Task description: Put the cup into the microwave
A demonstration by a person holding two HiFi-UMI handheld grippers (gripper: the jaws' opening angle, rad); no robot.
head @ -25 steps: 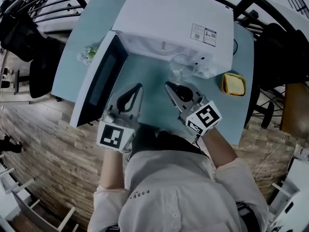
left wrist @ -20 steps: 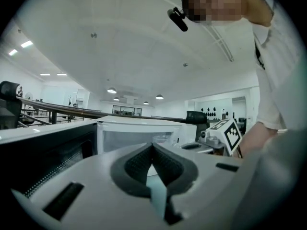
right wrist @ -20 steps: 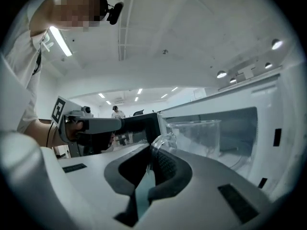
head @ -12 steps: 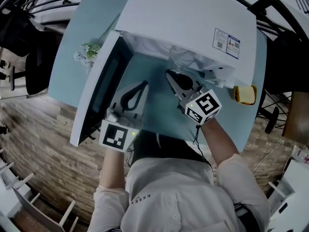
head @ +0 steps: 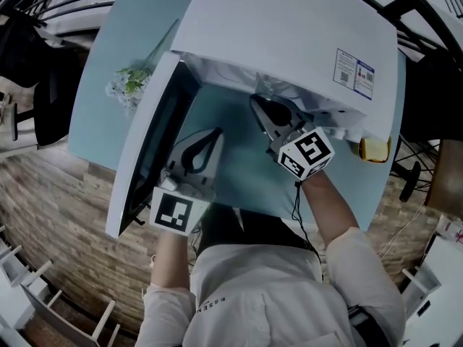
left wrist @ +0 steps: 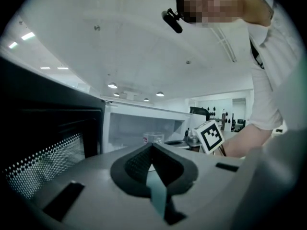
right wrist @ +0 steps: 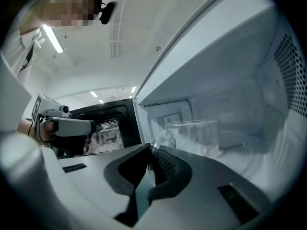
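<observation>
- Glass cup (right wrist: 194, 135), clear and straight-walled with a small looped handle, is inside the cavity of the microwave (head: 289, 35), over the pale round turntable (right wrist: 264, 159). Whether its base touches the turntable cannot be told.
- The right tongs (right wrist: 152, 150) reach into the mouth of the cavity. Their ribbed black pads are closed onto the cup's handle, with only the thin glass loop between the tips.
- The left tongs (left wrist: 152, 146) hover outside, in front of the opening. They are closed tip to tip and hold nothing; a sliver of teal shows through the gap further back.
- The microwave is a smooth white box with a printed sticker (head: 354, 67) on its top. Its inner walls are white, with a perforated patch on the right-hand wall.
- Its door (head: 148, 143) stands swung wide to the left, white-framed, with a dark window of fine dotted mesh.
- The table (head: 239, 168) is a flat, matte teal surface, and both tongs hang over it between the microwave and the person.
- The tongs have grey moulded bodies. The right one carries a white marker cube (head: 306, 152) with black squares, and the left one has its own.
- A small green and white plant (head: 126, 84) stands on the table just beyond the door.
- A yellow object (head: 375, 148) lies by the microwave's right corner.
</observation>
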